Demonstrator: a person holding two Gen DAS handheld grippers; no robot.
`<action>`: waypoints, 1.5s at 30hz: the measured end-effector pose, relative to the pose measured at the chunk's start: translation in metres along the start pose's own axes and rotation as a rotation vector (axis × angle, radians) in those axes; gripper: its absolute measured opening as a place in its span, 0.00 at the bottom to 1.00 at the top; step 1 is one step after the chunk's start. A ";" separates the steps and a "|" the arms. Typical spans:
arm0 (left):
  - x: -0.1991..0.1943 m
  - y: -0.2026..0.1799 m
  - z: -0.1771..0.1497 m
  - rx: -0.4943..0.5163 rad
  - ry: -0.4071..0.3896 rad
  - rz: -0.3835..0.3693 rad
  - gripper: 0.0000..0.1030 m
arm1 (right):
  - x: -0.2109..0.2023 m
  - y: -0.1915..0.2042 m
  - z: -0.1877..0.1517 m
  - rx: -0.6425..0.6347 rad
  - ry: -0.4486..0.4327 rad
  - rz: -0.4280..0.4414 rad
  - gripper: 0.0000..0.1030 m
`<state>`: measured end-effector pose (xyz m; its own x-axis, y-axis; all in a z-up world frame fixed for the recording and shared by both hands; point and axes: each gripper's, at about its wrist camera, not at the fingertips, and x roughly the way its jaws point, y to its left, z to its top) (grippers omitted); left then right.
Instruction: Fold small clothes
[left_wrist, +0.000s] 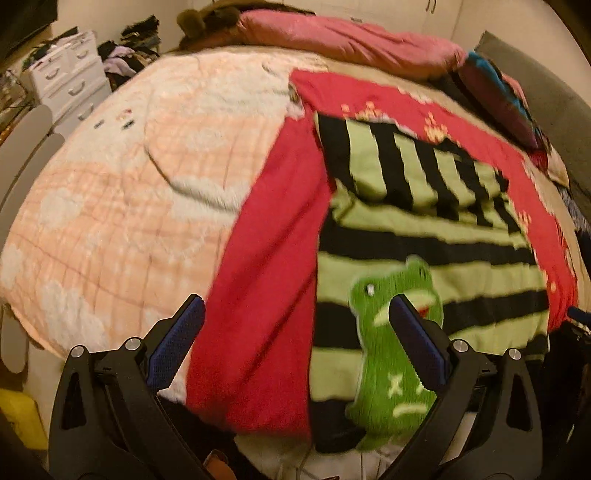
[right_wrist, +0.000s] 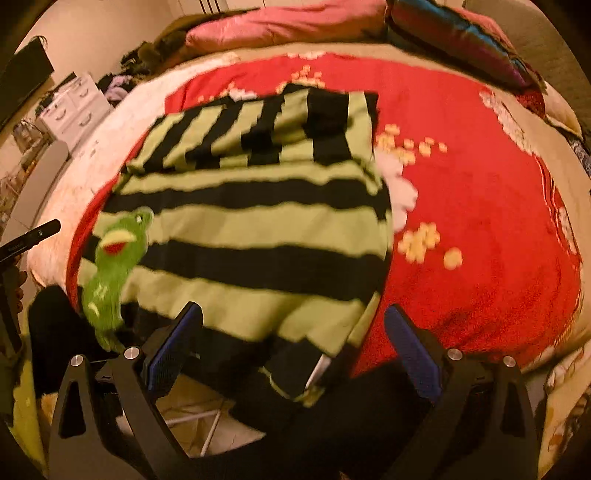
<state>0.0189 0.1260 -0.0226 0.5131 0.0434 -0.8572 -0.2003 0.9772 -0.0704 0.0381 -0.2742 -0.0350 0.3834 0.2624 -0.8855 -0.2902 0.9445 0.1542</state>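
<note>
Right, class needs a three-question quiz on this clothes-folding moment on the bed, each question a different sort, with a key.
1. True or false: the left gripper is clamped on the striped sweater.
2. Multiple choice: the striped sweater lies on A) a white drawer unit, B) a red blanket, C) a bare floor.
3. Fill in: the bright green patch on the sweater's front is shaped like a ____.

Key
1. False: its jaws stand wide apart and hold nothing. The right gripper is open too.
2. B.
3. Frog.
</note>
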 end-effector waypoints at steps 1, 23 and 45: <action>0.002 -0.002 -0.005 0.010 0.016 -0.005 0.91 | 0.002 0.002 -0.003 -0.004 0.017 -0.009 0.95; 0.052 -0.017 -0.062 0.080 0.292 -0.020 0.91 | 0.049 0.025 -0.019 -0.134 0.277 -0.104 0.95; 0.037 -0.013 -0.052 -0.010 0.246 -0.296 0.06 | 0.000 -0.032 0.002 0.074 0.004 0.289 0.18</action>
<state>-0.0029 0.1037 -0.0802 0.3349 -0.2929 -0.8955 -0.0818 0.9378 -0.3374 0.0495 -0.3044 -0.0388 0.2907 0.5215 -0.8022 -0.3222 0.8428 0.4311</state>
